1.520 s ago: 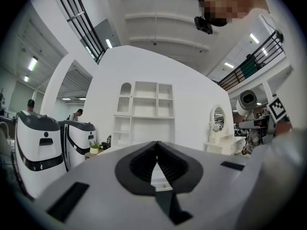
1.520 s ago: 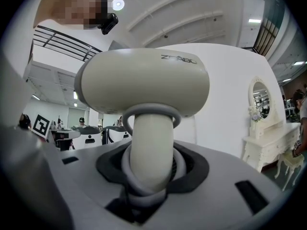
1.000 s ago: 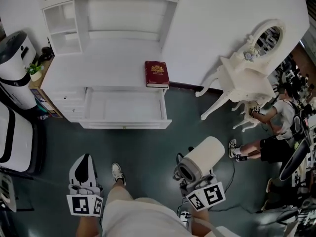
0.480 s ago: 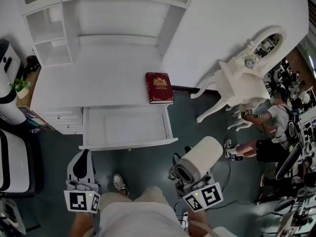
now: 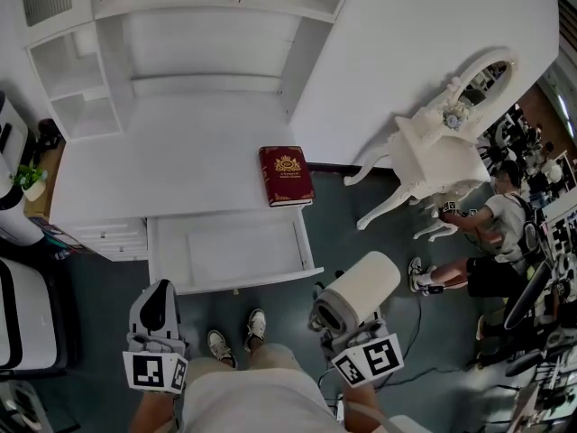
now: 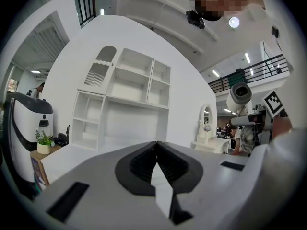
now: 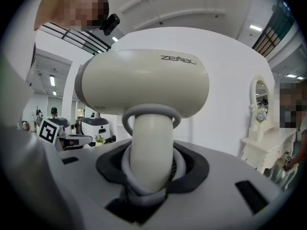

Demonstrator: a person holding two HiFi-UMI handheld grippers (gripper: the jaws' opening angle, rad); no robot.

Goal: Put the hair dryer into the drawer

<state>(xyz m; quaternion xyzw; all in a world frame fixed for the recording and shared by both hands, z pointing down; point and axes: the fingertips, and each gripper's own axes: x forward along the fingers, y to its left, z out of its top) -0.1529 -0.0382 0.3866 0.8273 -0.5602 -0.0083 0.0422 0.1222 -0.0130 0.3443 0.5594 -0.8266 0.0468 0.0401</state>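
Note:
The cream hair dryer [image 5: 359, 290] stands up out of my right gripper [image 5: 344, 325], which is shut on its handle [image 7: 149, 147]; its barrel [image 7: 144, 84] lies across the top of the right gripper view. The white desk's drawer [image 5: 236, 251] stands pulled out and looks empty, ahead and to the left of the dryer. My left gripper [image 5: 154, 309] hovers just before the drawer's front left corner, its jaws shut with nothing between them [image 6: 157, 163].
A red book [image 5: 286, 175] lies on the white desk top [image 5: 162, 165] beside the drawer. White shelves [image 5: 180, 34] rise behind. A white vanity table with a mirror [image 5: 442, 147] stands to the right, a person [image 5: 487, 233] crouches beyond it. A cable [image 5: 419, 318] trails on the floor.
The desk and open drawer have drawn closer and lower in the head view. Both grippers moved forward with the view; the dryer stays gripped, and both my feet now show below the drawer.

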